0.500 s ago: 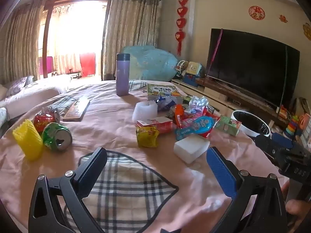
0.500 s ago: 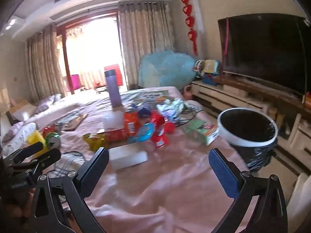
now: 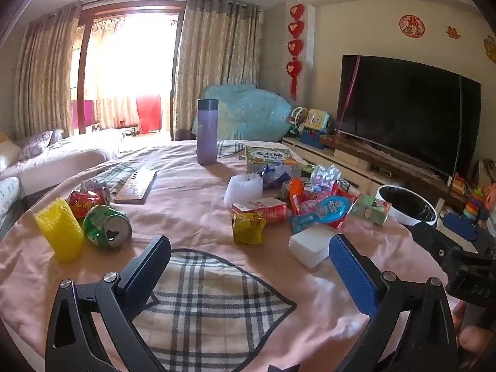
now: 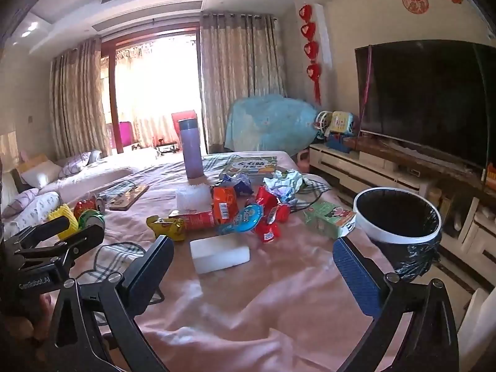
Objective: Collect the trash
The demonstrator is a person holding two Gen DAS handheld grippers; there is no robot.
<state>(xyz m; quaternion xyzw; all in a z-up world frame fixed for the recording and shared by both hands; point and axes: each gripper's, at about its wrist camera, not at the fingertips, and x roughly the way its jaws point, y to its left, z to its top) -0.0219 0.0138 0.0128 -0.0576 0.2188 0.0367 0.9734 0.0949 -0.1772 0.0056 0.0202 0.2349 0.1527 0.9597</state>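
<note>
Claws first: my left claw (image 3: 248, 266) and my right claw (image 4: 252, 265) both stand spread to their widest with nothing between the pads, tilted down over the pink cover of the tabletop (image 4: 279, 294). Straight ahead of the right claw, just past its tips, lies the white foam block (image 4: 219, 254), its long axis crosswise to my fingers. From the left claw the same block (image 3: 310, 246) sits ahead and off to the right, so I judge the right hand the nearer. Beyond it the wrapper pile (image 4: 241, 210) spreads across the middle, and the black-lined bin (image 4: 398, 217) stands off the right edge, close to the right claw. Crushed cans (image 3: 107, 226) lie ahead-left of the left claw.
</note>
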